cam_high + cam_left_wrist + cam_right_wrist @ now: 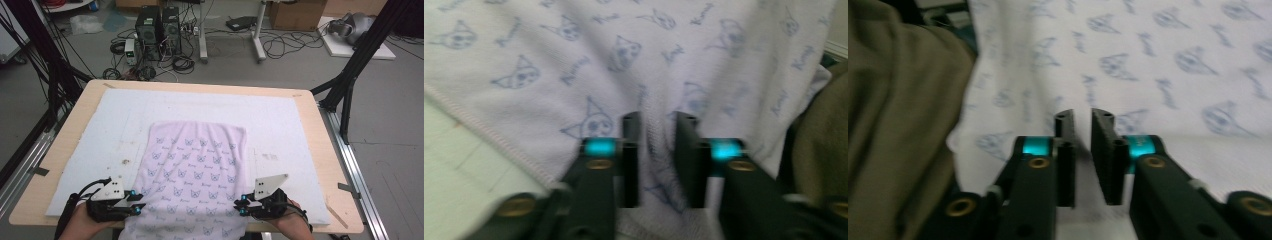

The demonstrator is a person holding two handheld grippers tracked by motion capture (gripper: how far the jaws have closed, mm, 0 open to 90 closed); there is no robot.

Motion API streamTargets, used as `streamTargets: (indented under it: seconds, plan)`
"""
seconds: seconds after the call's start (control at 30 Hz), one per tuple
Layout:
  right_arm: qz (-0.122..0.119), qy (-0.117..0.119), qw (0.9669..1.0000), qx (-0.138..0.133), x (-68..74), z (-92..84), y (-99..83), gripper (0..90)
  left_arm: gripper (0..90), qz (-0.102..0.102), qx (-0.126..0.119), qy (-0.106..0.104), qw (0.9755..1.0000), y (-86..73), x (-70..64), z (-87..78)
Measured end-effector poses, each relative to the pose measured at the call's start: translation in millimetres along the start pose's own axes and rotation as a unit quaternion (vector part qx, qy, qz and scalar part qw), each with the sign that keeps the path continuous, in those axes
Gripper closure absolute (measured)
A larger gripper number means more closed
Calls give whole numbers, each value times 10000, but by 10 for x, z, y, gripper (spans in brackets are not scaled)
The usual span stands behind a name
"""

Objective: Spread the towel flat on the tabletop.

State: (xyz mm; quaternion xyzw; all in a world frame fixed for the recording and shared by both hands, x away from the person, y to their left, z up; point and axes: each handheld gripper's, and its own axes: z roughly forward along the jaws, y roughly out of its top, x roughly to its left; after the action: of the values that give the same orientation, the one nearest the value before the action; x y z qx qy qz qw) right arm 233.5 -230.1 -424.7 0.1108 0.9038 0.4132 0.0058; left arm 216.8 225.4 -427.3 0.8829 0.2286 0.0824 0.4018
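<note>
A pale pink towel printed with blue cat faces lies flat on the white mat, its near end hanging over the table's front edge. My left gripper sits at the towel's near left edge and my right gripper at its near right edge. In the left gripper view the jaws of my left gripper stand apart over the towel, with a soft ridge of cloth between them and not pinched. In the right gripper view my right gripper shows a narrow gap over the towel, with nothing gripped.
A white foam mat covers most of the wooden table. Olive-coloured clothing of the person is close behind the towel's hanging end. Computers, cables and black frame legs stand on the floor beyond the table.
</note>
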Motion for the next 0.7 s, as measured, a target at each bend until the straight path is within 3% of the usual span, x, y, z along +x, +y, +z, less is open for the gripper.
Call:
streamTargets:
  seconds: [0.07, 0.17, 0.3, 0.4, 0.53, 0.7]
  plan:
    - [142, -76, 9999, 16, -35, 30, -28, 720, 579, -31, -15, 64, 10000, 32, 59, 35]
    - [161, -120, 9998, 76, -69, 82, -59, 666, 579, -28, 43, 72, 10000, 62, 98, 134]
    - [358, -401, 9985, -88, -176, 22, -95, 682, 586, -35, 60, 84, 9999, 93, 157, 239]
    - [489, -677, 9965, -57, -289, 30, -76, 686, 626, -87, 31, 265, 9996, 130, 229, 264]
    - [635, -597, 9956, -330, -369, 12, -51, 693, 618, -235, -105, 308, 9992, 145, 313, 256]
    - [685, -739, 9942, -372, -396, -82, -69, 693, 615, -165, 32, 365, 9992, 95, 320, 312]
